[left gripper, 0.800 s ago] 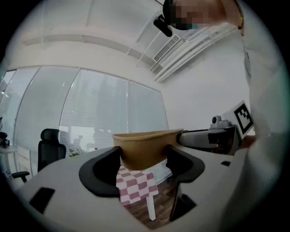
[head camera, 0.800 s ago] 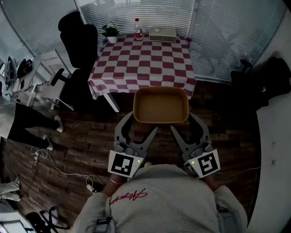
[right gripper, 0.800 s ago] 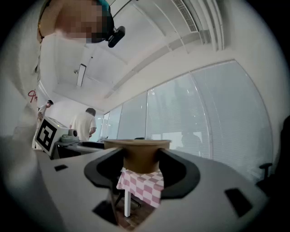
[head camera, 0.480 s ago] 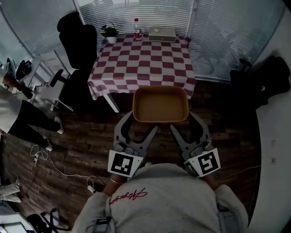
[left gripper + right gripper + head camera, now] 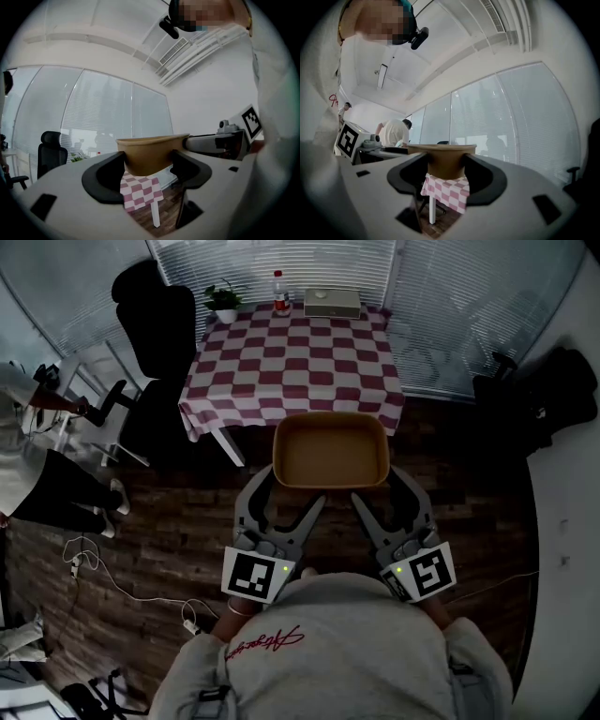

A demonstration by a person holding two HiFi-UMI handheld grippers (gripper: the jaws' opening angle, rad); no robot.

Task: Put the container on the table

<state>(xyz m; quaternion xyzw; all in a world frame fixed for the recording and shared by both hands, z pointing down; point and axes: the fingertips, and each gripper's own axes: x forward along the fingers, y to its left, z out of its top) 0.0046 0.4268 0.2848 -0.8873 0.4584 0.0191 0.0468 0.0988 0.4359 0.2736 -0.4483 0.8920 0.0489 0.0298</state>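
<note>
A shallow brown container (image 5: 330,448) hangs in the air just short of the near edge of the table with the red-and-white checked cloth (image 5: 291,362). My left gripper (image 5: 292,489) is shut on its near left corner. The right gripper (image 5: 377,489) is shut on its near right corner. In the left gripper view the container (image 5: 150,151) sits wedged between the dark jaws of that gripper (image 5: 147,164), with the table below. The right gripper view shows the same container (image 5: 445,161) between the jaws of the right gripper (image 5: 446,174).
At the table's far edge stand a bottle (image 5: 279,292), a small potted plant (image 5: 223,301) and a flat box (image 5: 330,303). A black office chair (image 5: 155,324) is left of the table. A person (image 5: 37,474) moves at the far left. Cables (image 5: 112,587) lie on the wooden floor.
The container and both grippers have moved a little toward the table, so its far rim now overlaps the cloth's near edge. The person at the left has come further into view.
</note>
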